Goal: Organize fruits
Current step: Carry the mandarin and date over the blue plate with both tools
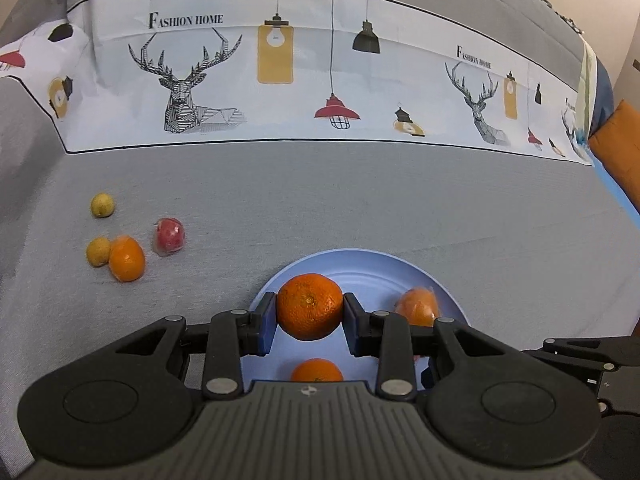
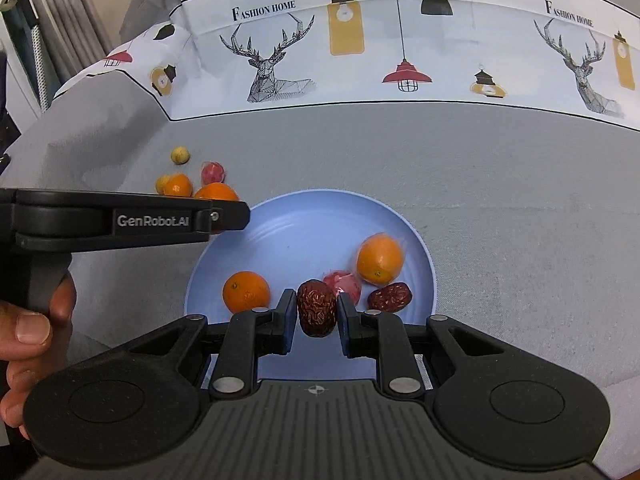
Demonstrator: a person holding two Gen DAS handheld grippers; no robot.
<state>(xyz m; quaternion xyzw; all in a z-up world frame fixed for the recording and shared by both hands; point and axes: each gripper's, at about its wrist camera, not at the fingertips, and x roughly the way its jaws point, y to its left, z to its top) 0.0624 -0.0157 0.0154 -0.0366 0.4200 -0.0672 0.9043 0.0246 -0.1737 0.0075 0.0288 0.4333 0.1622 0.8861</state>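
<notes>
Orange and dark red: we hold one fruit in each gripper above the blue plate (image 2: 416, 240).

Our left gripper (image 1: 310, 316) has its jaws part-way apart and pressed on a dimpled mandarin (image 1: 310, 306) over the plate's near-left part, and our right gripper (image 2: 317, 314) is nearly closed on a wrinkled date (image 2: 317, 312) above the near rim, likely so both drop among the fruit already on the plate. Off the plate's far-left side, two small yellow fruits (image 1: 102, 205), a wrapped orange (image 1: 126, 260) and a wrapped red fruit (image 1: 170, 236) still lie on the grey cloth (image 1: 360, 200).
</notes>
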